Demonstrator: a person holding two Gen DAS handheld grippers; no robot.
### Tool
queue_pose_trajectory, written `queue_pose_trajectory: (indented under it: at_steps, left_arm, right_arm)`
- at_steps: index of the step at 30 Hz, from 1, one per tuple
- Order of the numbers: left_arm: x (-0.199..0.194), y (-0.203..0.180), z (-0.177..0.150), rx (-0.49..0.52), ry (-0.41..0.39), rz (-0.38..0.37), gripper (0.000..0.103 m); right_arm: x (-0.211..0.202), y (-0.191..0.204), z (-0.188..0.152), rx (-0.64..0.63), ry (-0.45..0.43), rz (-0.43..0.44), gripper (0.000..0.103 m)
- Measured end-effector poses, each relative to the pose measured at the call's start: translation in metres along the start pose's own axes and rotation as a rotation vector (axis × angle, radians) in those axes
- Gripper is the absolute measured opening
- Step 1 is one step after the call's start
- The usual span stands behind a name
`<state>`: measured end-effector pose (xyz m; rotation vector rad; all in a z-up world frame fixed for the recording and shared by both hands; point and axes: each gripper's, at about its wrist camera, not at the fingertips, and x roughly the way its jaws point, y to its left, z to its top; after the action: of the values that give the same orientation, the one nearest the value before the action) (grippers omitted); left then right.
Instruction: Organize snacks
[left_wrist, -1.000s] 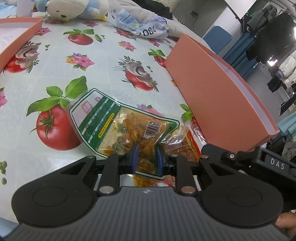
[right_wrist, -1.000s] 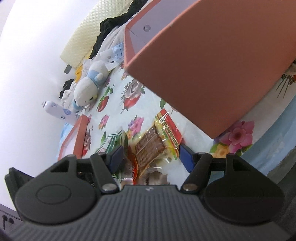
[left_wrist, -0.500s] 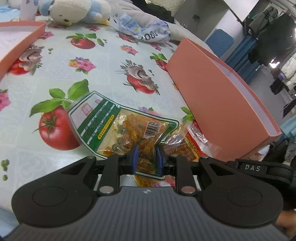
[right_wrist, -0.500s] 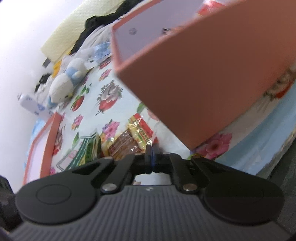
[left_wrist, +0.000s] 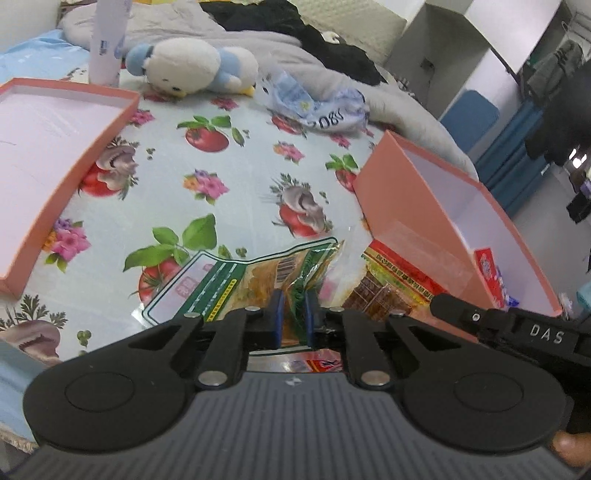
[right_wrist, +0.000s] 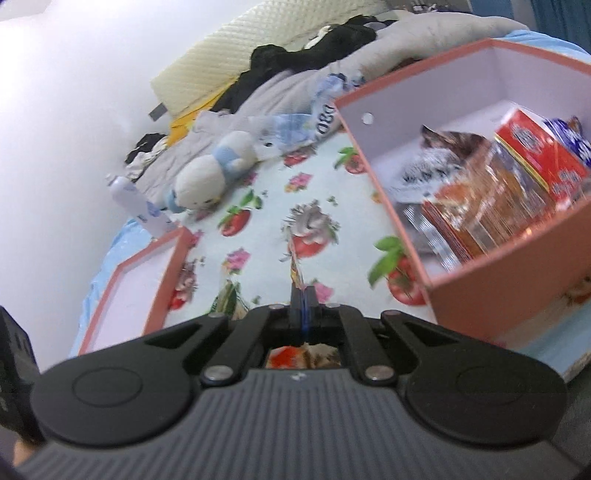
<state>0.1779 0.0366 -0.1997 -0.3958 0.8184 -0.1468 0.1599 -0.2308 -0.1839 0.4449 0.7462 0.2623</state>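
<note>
Lifting two packets at once, one per hand, both apparently bound for the pink box.

Left gripper (left_wrist: 291, 317): jaws have just been closing further and now pinch the near edge of the green-trimmed snack bag (left_wrist: 243, 280). The plastic is bunched between the blue pads, and the far end of the bag sags toward the tablecloth (left_wrist: 236, 177). Gripping the seam rather than the filled middle likely spares the contents from crushing.

Right gripper (right_wrist: 303, 295): jaws pressed together on a thin flap of the red-and-yellow snack packet (right_wrist: 295, 271). In the right wrist view only a sliver of wrapper shows above the pads, with more of it glimpsed beneath the gripper body. In the left wrist view the same packet (left_wrist: 395, 280) sits just beside the green-trimmed bag, close against the box wall.

Pink box (right_wrist: 498, 291) stands at the table's right edge, open side up. It already holds several packets, including a red one and a clear-wrapped brown one, packed toward one end. The near end looks freer, which is probably where these two will go.

Box lid (left_wrist: 55, 162) lies inside-up on the left, well apart and out of the way. A plush toy (left_wrist: 192, 66) and a crumpled blue-and-white wrapper (left_wrist: 317, 107) sit at the far edge, not involved.

Risk, as I judge it: an edge pinch may let a packet swing or slip while clearing the box wall.
</note>
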Motion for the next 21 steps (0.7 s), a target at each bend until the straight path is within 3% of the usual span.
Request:
queue_pose_trajectory:
  at_steps: [5,8,13,18,19,21]
  left_arm:
    - [-0.012,-0.01,0.01,0.003,-0.032,-0.018,0.012]
    - [-0.009,-0.005,0.013,-0.054,-0.013,-0.041,0.012]
    - [-0.013,-0.019,0.018,-0.022,-0.025,-0.034,0.012]
    - [0.001,-0.026,0.018,0.01,-0.021,-0.049,0.012]
    - [0.006,-0.025,0.017,0.015,-0.014,-0.049,0.012]
    - [0.018,-0.025,0.011,0.021,0.011,-0.048,0.012]
  right_arm:
    - [-0.01,0.012,0.02,-0.073,0.01,0.013,0.003]
    - [-0.018,0.013,0.032,-0.088,-0.001,0.026,0.003]
    - [-0.03,0.018,0.047,-0.123,-0.018,0.022,0.003]
    - [-0.02,0.006,0.031,-0.072,0.036,0.026,0.007]
    - [-0.017,0.002,0.024,-0.062,0.041,0.018,0.009]
    - [-0.009,-0.008,0.007,-0.027,0.056,0.0,0.03]
